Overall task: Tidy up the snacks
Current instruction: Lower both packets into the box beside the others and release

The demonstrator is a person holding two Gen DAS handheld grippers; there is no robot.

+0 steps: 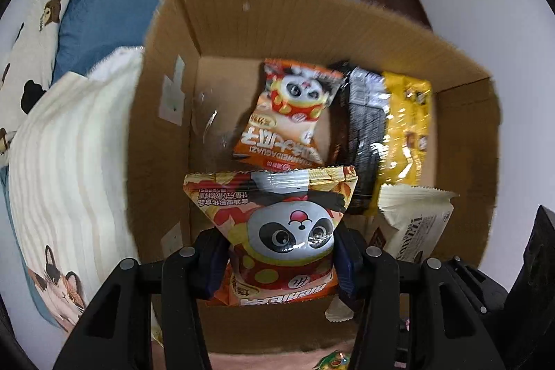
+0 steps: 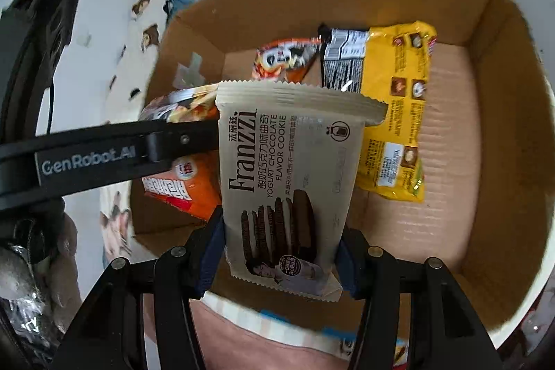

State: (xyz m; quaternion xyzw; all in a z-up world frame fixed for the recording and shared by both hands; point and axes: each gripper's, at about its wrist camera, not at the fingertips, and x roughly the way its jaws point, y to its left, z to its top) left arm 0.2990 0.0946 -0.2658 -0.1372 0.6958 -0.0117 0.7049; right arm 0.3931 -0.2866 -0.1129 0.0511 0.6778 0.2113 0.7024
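The left gripper (image 1: 277,262) is clenched on a panda snack bag (image 1: 277,231), held upright just above the cardboard box's (image 1: 159,127) near-left corner. The right gripper (image 2: 281,252) grips a Franzzi cookie pack (image 2: 288,182), long axis pointing away along the fingers, over the near edge. Both packs hang directly above the box floor, so release means lowering straight down. Against the far wall lie an orange panda bag (image 1: 291,113), a black packet (image 1: 364,134) and a yellow packet (image 1: 406,123).

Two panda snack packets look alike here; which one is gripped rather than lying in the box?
The near panda packet, clamped in the left gripper. Its twin lies loose on the cardboard box floor.
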